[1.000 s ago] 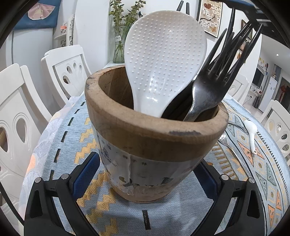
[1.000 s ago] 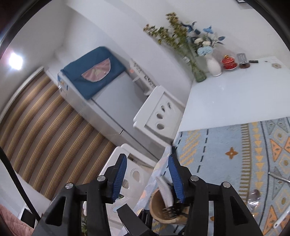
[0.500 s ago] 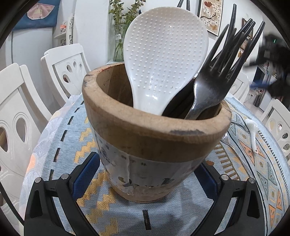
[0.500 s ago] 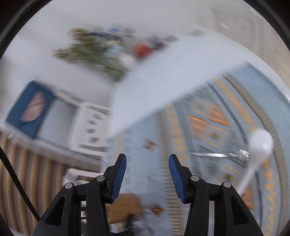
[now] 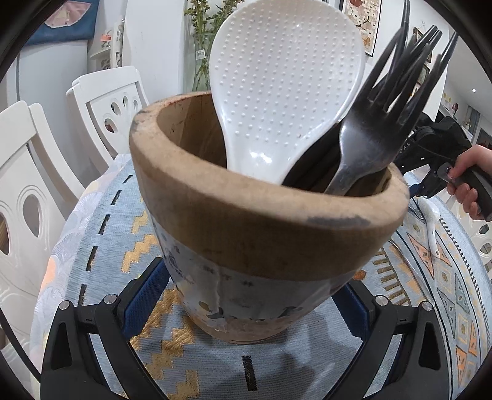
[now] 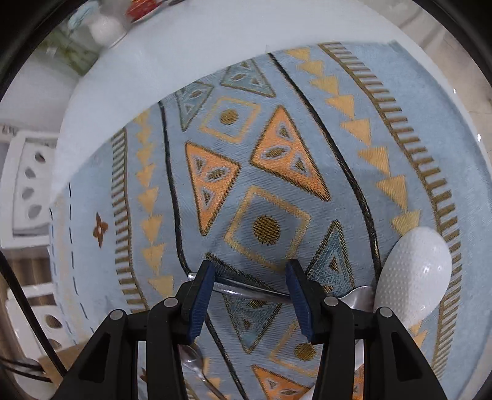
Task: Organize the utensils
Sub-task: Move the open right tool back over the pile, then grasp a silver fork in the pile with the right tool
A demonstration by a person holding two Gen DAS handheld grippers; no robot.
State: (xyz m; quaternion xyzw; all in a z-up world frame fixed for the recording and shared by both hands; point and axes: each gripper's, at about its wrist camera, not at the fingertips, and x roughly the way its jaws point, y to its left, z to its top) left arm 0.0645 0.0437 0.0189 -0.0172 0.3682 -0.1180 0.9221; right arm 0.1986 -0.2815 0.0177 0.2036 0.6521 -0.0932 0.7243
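Note:
A wooden utensil holder stands on the patterned cloth, and my left gripper is shut on its base, blue pads against both sides. It holds a white dimpled rice paddle and dark forks. My right gripper points down at the cloth, open. A thin metal utensil handle lies flat on the cloth between its pads, untouched. A white spoon lies to its right. In the left wrist view the right gripper, held by a hand, hovers over that white spoon.
A second metal spoon lies low in the right wrist view. The blue and orange cloth covers a white table. White chairs stand at the table's left edge. Vases are at the far end.
My right gripper has swung from facing the room to pointing down over the cloth and utensils, and now shows at the right of the left wrist view. The left gripper keeps its hold.

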